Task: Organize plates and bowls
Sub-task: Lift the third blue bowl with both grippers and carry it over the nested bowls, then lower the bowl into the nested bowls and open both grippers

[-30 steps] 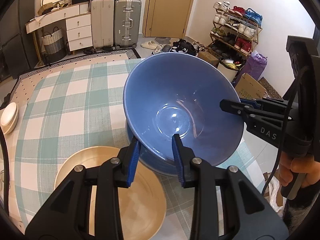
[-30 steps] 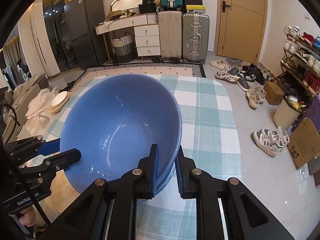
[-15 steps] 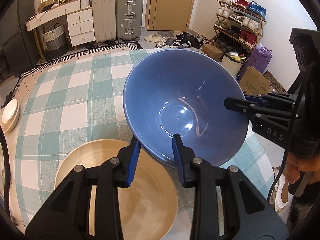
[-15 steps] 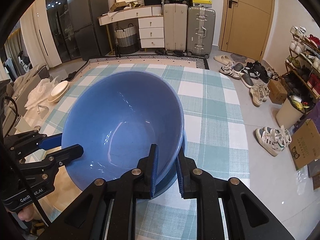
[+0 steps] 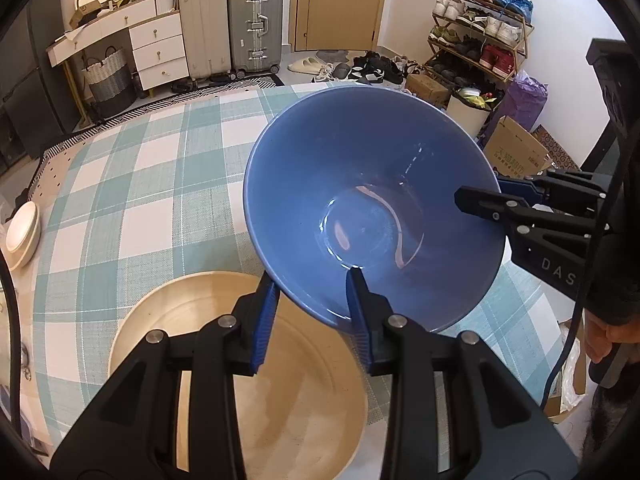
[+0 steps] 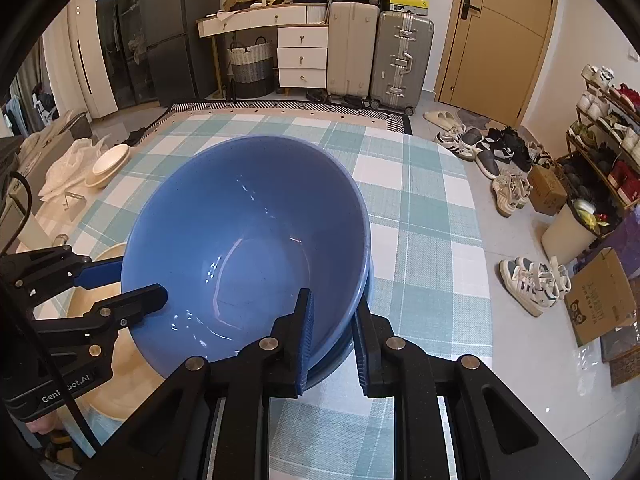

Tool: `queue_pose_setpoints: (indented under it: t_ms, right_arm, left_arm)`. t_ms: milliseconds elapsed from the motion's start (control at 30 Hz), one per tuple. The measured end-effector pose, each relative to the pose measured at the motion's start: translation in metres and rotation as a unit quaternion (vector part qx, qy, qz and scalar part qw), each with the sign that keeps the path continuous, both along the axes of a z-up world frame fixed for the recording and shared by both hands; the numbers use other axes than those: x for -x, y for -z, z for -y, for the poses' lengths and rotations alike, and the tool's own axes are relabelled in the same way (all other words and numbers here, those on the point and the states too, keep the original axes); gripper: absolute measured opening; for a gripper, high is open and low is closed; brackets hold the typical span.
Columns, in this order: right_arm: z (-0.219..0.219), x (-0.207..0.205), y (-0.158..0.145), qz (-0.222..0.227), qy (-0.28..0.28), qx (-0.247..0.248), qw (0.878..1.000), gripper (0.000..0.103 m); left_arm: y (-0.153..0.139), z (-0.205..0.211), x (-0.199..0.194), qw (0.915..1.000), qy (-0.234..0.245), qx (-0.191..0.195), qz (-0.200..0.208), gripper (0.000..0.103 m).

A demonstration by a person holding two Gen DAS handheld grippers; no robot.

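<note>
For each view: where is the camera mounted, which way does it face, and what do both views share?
Left wrist: on the left gripper, angled down at the blue bowl; the person's hand shows at right.
Right wrist: on the right gripper, angled down across the checked tablecloth.
Shared: bowl, tan plate, both grippers clamping opposite rims, suitcases.

The blue bowl (image 6: 244,248) hid nearly all of a second blue dish (image 6: 366,292) beneath it; only a rim sliver showed at its right side, so bowl or plate could not be told. Left of the blue bowl, the cream bowl (image 5: 240,380) was cut off by the lower picture edge. Beyond the blue bowl, the small white dishes (image 6: 108,162) were too small to count.
</note>
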State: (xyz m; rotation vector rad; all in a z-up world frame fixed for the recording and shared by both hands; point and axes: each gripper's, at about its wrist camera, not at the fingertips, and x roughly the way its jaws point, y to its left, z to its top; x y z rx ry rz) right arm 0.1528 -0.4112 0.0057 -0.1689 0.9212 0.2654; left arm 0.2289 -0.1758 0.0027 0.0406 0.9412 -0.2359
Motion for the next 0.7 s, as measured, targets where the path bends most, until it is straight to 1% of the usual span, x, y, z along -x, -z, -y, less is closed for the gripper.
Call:
queue_pose_setpoints:
  t_ms: [167,533,600,633,700]
  right_arm:
    - [0.000,0.003,0.005,-0.002,0.002,0.006,1.000,0.018]
    - [-0.005,0.006,0.010,0.016,0.007,0.057,0.998,0.020]
    - [-0.005,0.007,0.011,0.020,0.008,0.065,0.998,0.023]
    - [-0.004,0.006,0.011,0.019,0.008,0.065,0.998,0.023]
    - [-0.002,0.006,0.011,0.020,0.007,0.062,0.998,0.023]
  left_arm:
    - [0.005,0.003,-0.003,1.0000,0.006,-0.006,-0.004,0.030]
    - [0.008,0.002,-0.005,0.9999,0.004,-0.009,-0.003,0.034]
    - [0.009,0.000,-0.007,1.0000,0.003,-0.006,-0.007,0.038]
    - [0.009,-0.002,-0.008,1.0000,0.002,-0.003,-0.008,0.039]
    - [0.010,-0.005,-0.010,0.9999,0.001,0.001,-0.011,0.043]
